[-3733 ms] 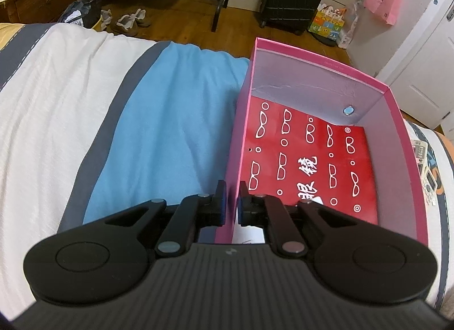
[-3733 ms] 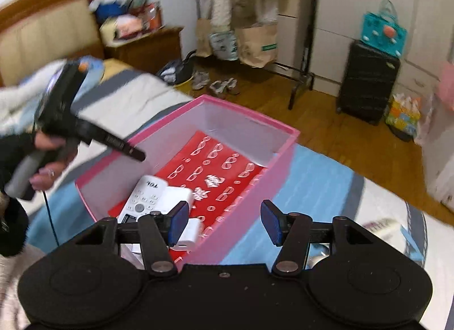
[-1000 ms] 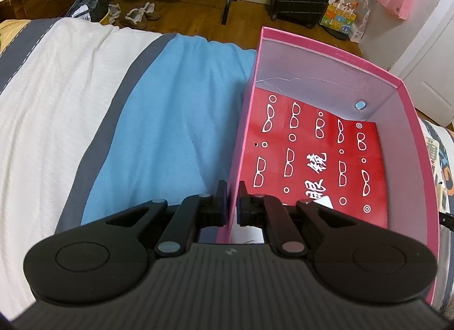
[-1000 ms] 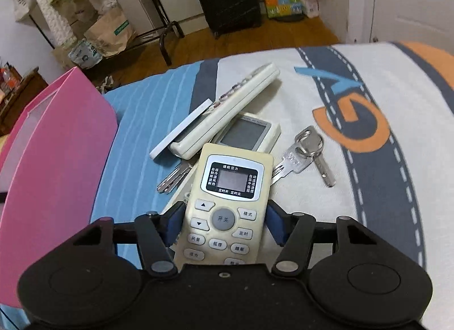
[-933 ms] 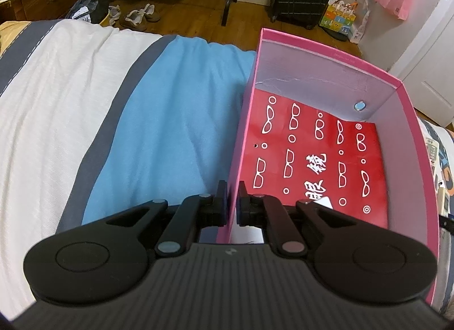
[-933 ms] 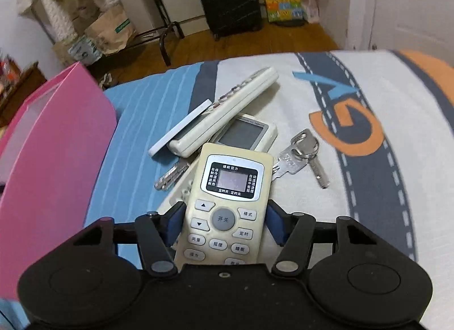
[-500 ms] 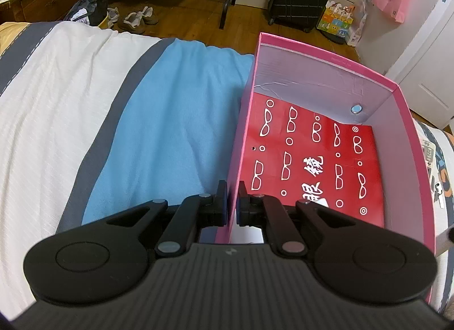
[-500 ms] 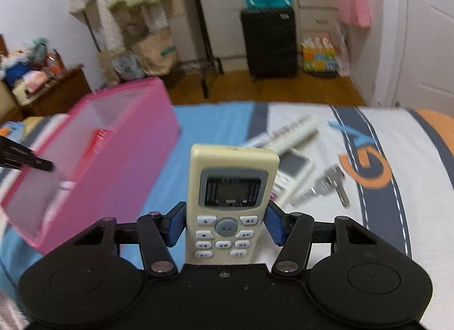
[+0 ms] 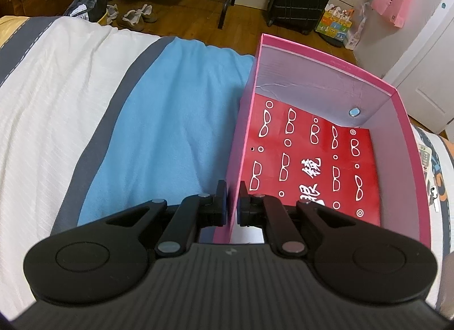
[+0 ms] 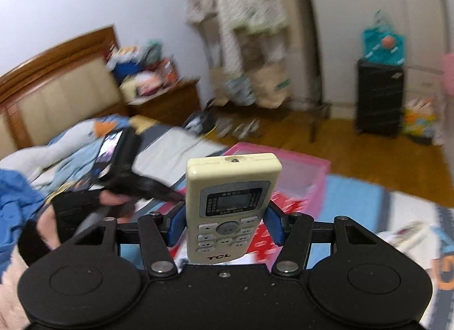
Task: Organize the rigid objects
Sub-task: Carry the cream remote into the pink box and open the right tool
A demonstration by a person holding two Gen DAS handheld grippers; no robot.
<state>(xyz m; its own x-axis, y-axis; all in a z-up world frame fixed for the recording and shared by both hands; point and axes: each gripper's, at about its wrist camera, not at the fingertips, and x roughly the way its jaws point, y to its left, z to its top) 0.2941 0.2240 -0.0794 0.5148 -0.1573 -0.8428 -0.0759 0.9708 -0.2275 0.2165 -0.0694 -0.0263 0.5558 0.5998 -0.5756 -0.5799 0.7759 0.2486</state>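
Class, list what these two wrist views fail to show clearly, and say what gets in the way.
- Left wrist view: the pink box's near end is hidden behind the left gripper.
- Right wrist view: the box interior is blurred and blocked by the TCL remote held in the right gripper.
- Remote's screen text: too small.

My cream remote (image 10: 231, 208) hides the pink box (image 10: 300, 176) behind it; motion blur smears the room; the remote's lower end is hidden.
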